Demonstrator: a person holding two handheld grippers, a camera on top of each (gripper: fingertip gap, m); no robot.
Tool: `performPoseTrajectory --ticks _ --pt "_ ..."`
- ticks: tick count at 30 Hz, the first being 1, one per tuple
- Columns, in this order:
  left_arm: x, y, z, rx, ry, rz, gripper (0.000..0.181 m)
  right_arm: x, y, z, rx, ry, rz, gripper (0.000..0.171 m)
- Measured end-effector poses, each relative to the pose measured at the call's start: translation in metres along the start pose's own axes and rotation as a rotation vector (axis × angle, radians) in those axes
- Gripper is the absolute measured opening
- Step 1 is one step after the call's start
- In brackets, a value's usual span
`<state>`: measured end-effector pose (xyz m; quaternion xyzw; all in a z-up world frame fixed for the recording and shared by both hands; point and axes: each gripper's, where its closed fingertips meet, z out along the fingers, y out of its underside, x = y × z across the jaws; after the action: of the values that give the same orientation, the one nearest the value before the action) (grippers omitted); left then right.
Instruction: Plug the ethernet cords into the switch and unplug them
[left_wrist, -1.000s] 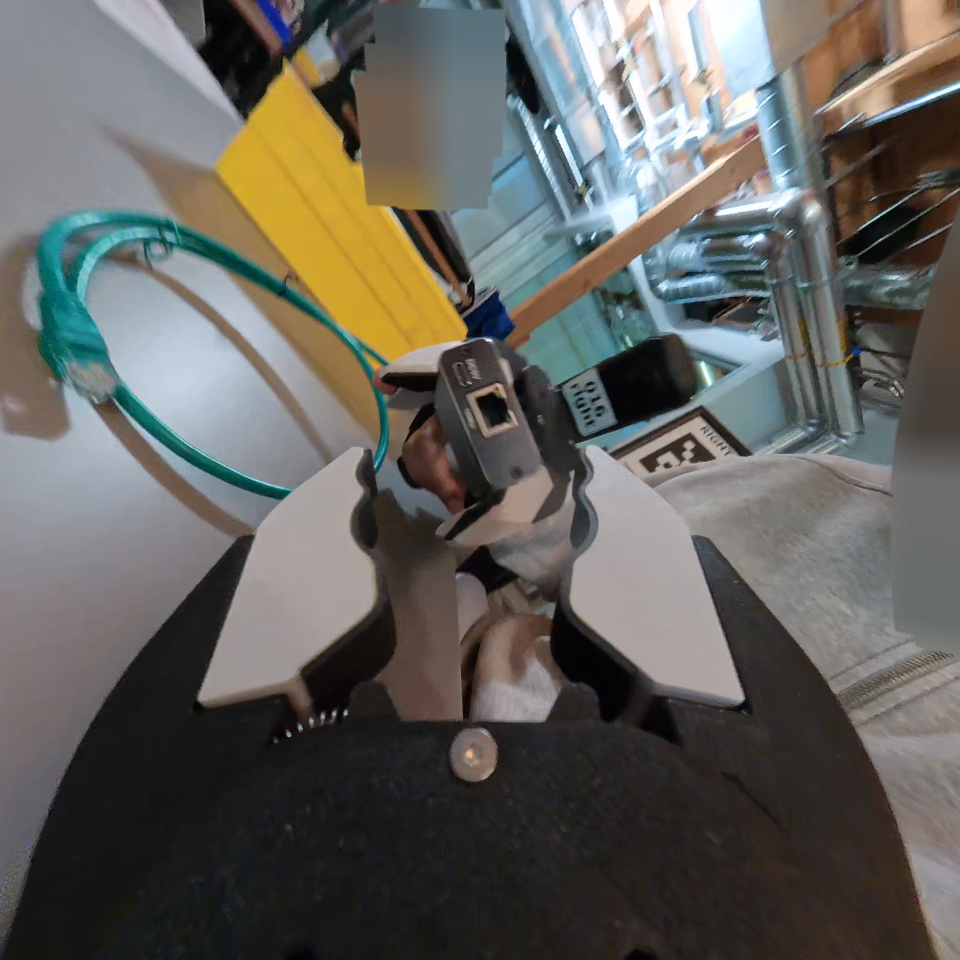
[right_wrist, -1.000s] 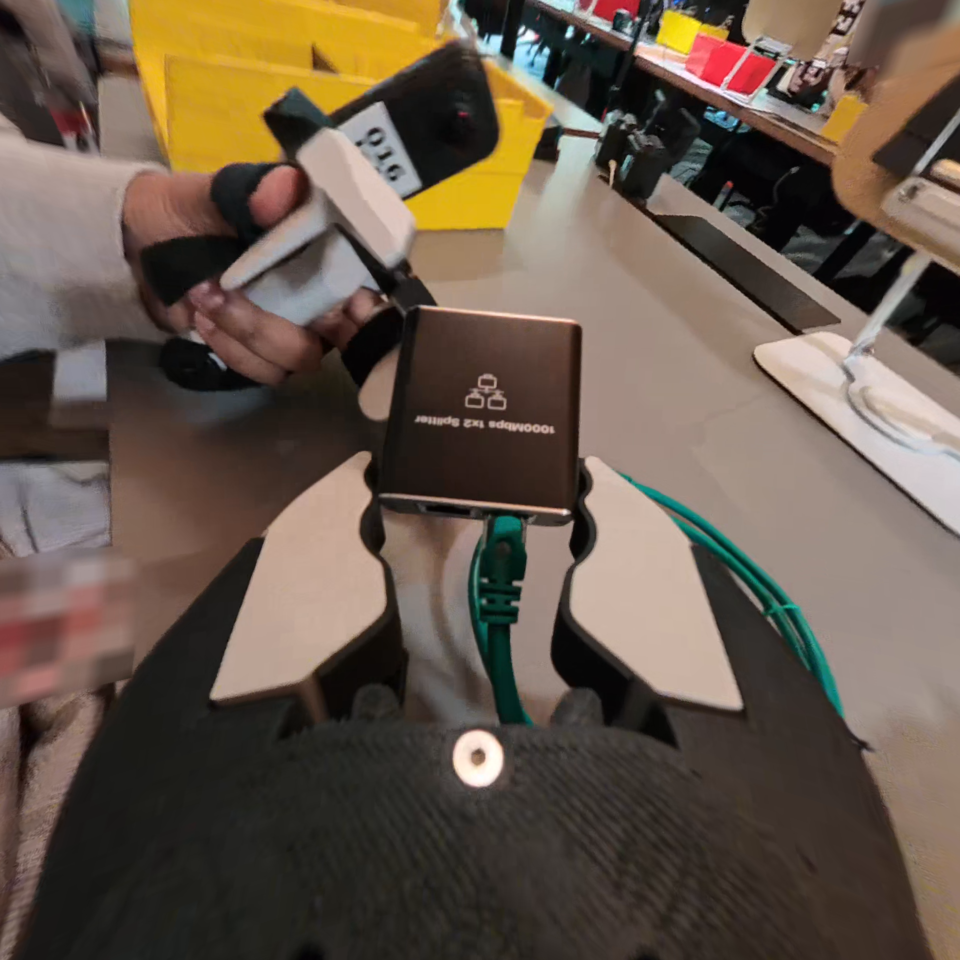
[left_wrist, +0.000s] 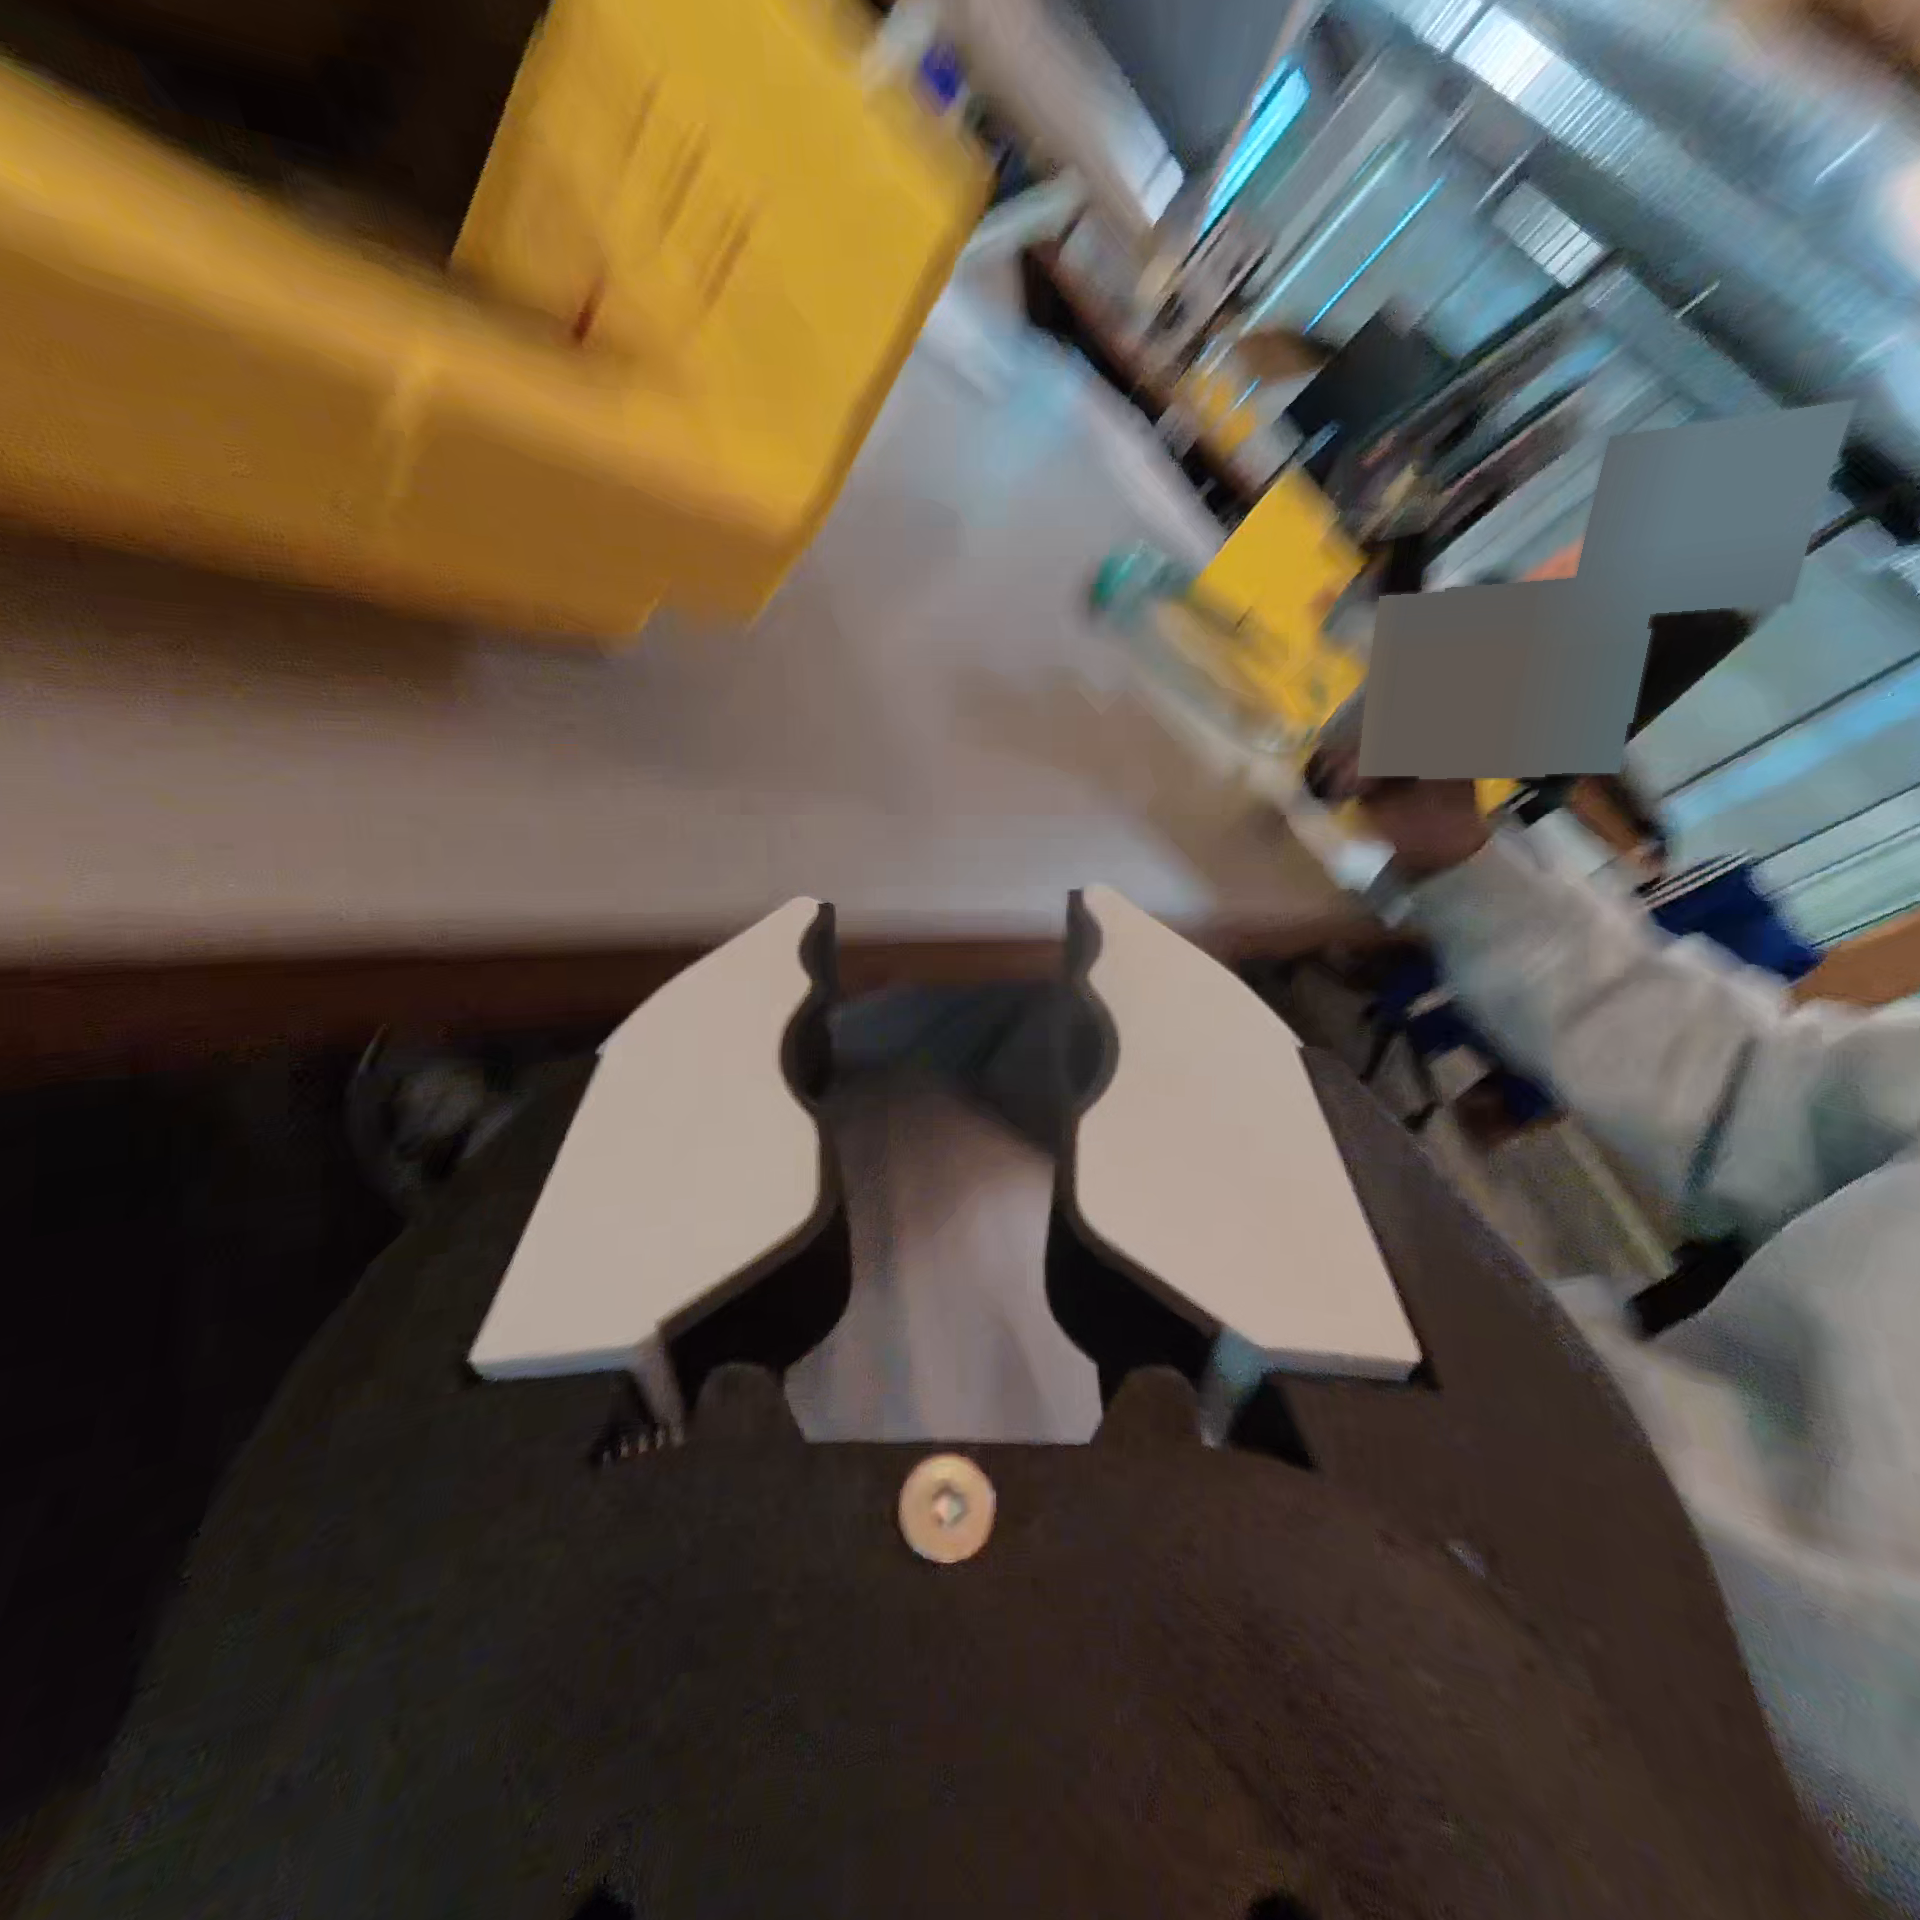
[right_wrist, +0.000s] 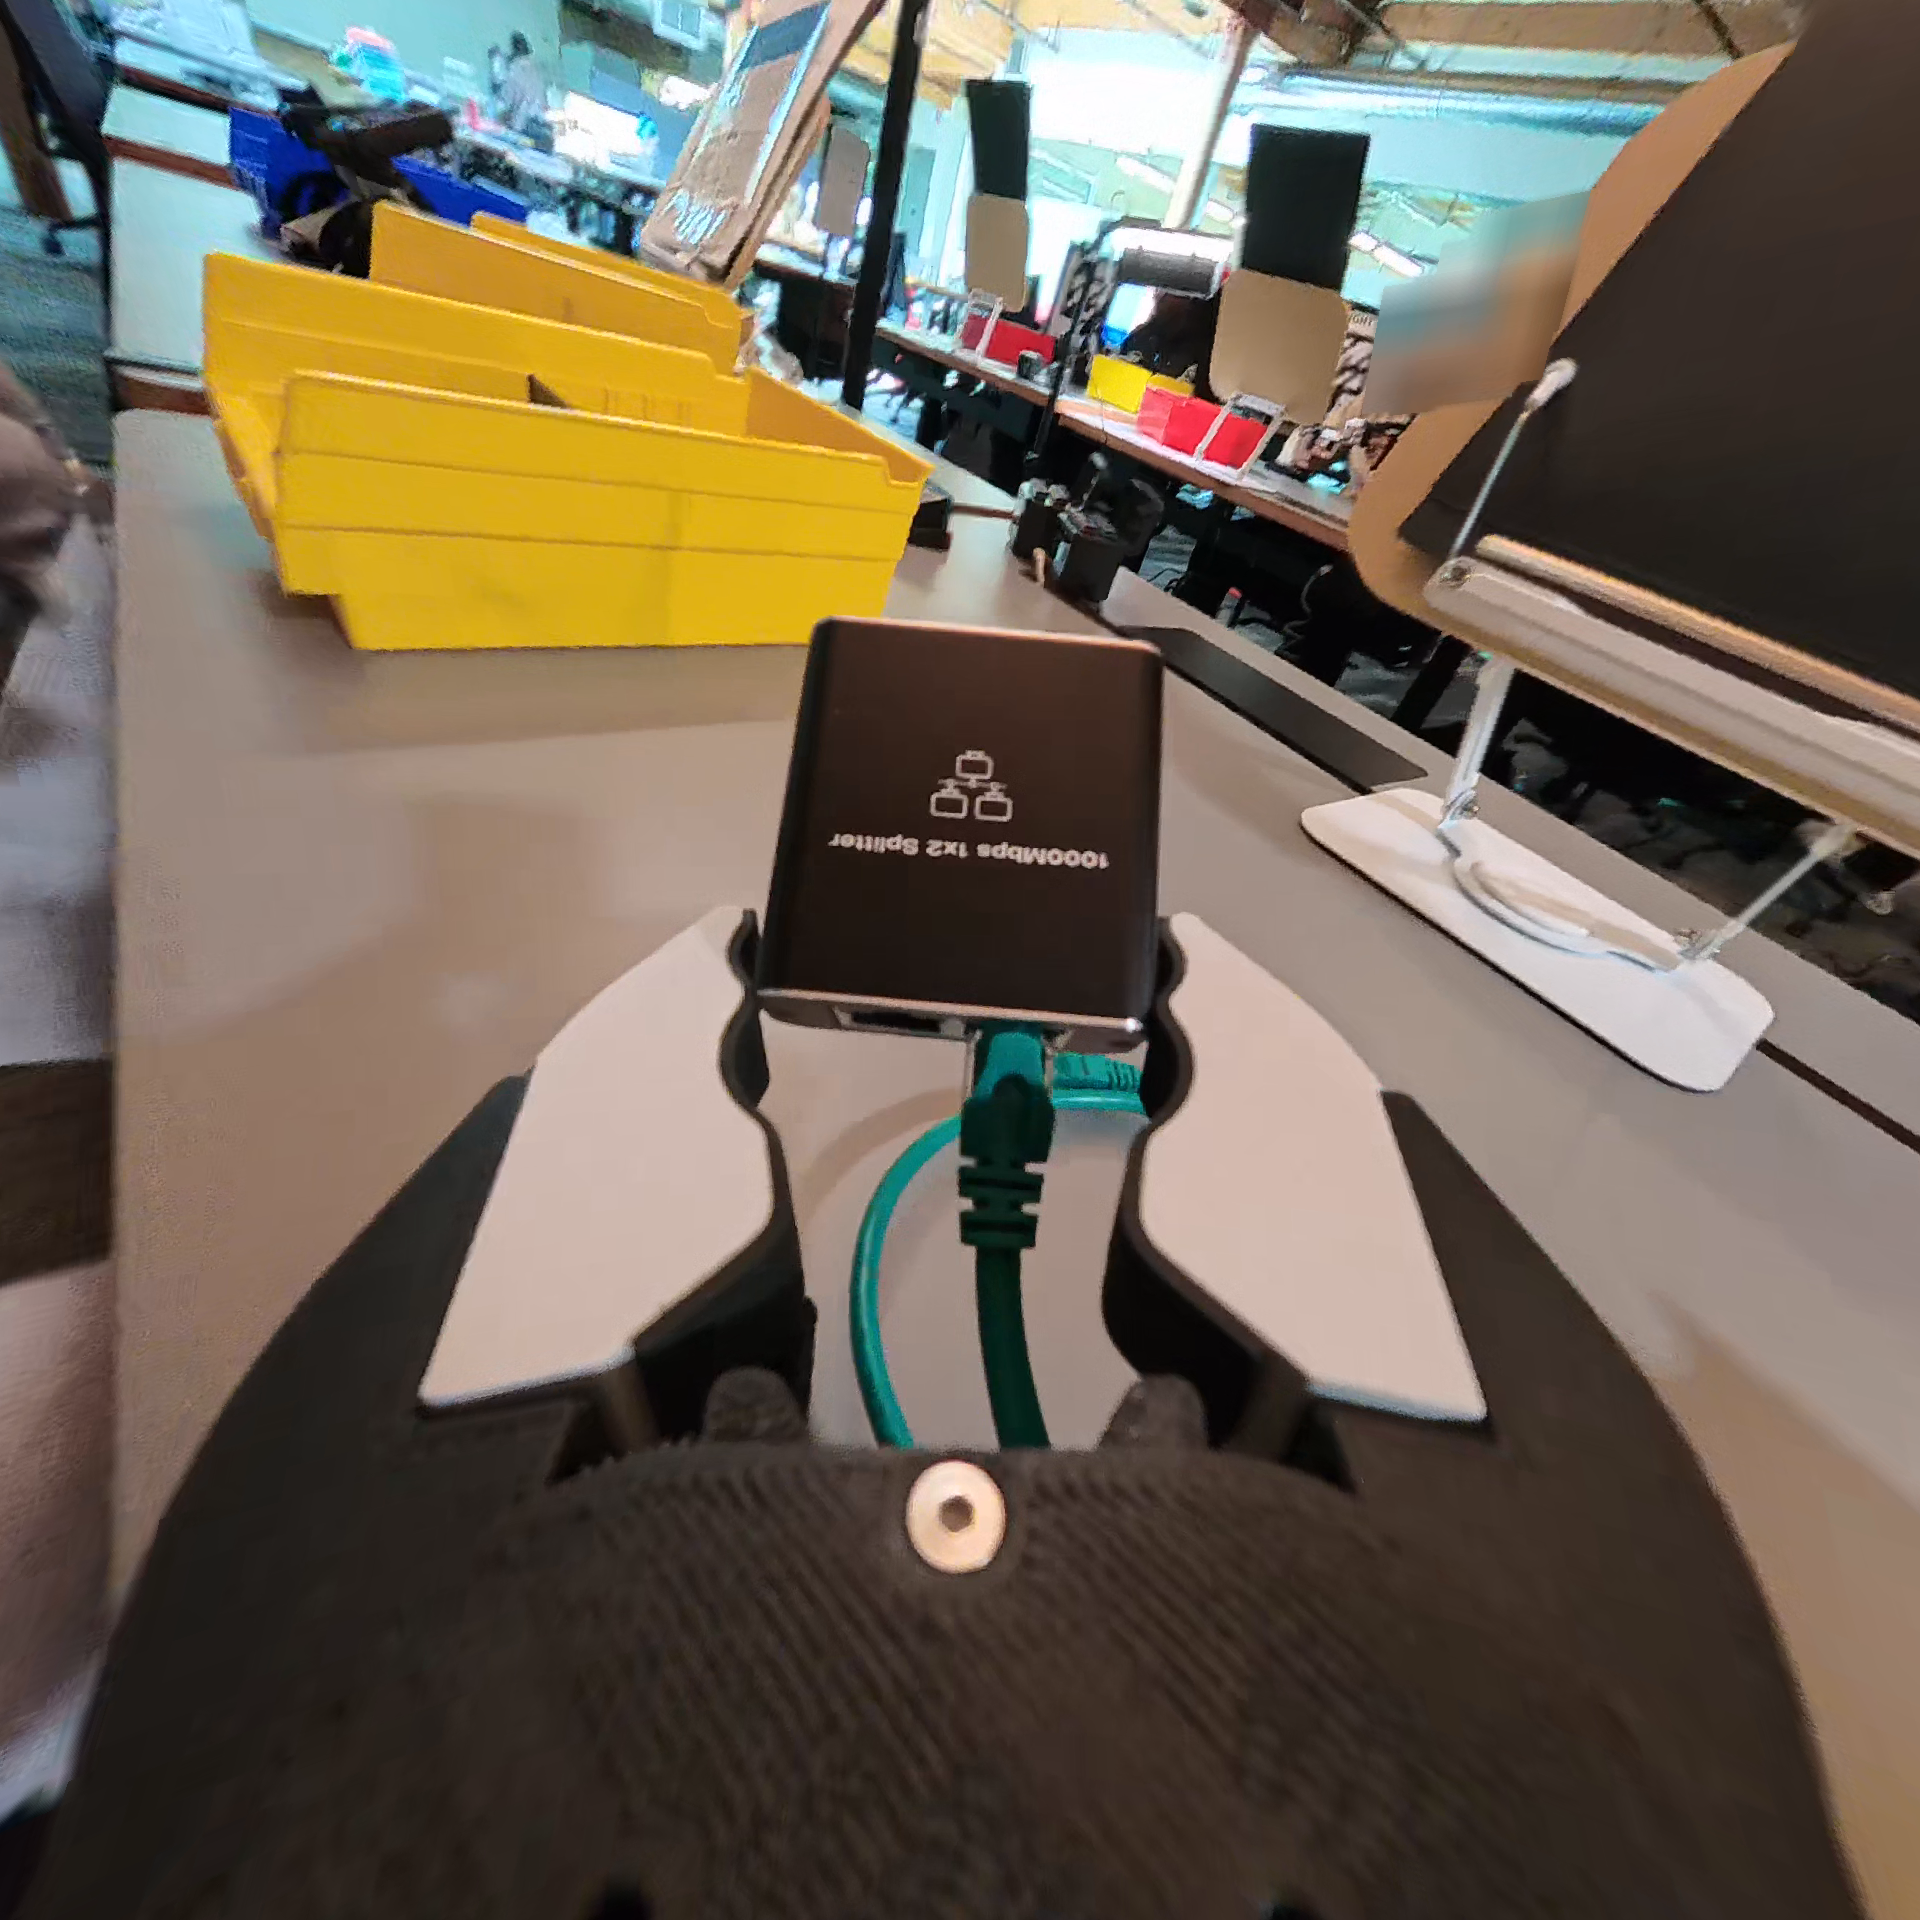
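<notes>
Right gripper (right_wrist: 956, 966) clamps switch (right_wrist: 961, 821) at near end, green cord (right_wrist: 1003, 1226) seated; left gripper (left_wrist: 945, 925) parted, empty; risk: one-handed pull drags switch loose.

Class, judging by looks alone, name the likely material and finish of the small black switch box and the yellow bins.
Switch: probably anodised metal, matte black, with a soft sheen and bright bevelled edge. Yellow bins: likely moulded plastic, smooth, uniform colour, thin stepped walls.
</notes>
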<state>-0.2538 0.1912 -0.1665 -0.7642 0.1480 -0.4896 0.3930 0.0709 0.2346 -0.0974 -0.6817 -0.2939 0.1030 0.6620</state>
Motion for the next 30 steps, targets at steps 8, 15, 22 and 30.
performPoseTrajectory --ticks 8,15,22,30 --pt "-0.169 0.280 -0.078 -0.214 -0.366 -0.321 0.026 -0.006 0.002 0.018 0.008 0.210 -0.339 0.072" --pt "-0.275 0.590 -0.131 -0.362 -0.613 -1.139 0.044 -0.023 0.022 0.035 -0.125 0.235 -0.620 0.072" --pt "-0.316 0.646 -0.115 0.066 -0.741 -1.502 0.043 -0.001 0.028 0.033 -0.187 0.323 -0.601 0.072" --pt "-0.334 0.669 -0.122 -0.168 -1.015 -1.425 0.028 -0.009 0.034 0.037 -0.219 0.306 -0.680 0.072"
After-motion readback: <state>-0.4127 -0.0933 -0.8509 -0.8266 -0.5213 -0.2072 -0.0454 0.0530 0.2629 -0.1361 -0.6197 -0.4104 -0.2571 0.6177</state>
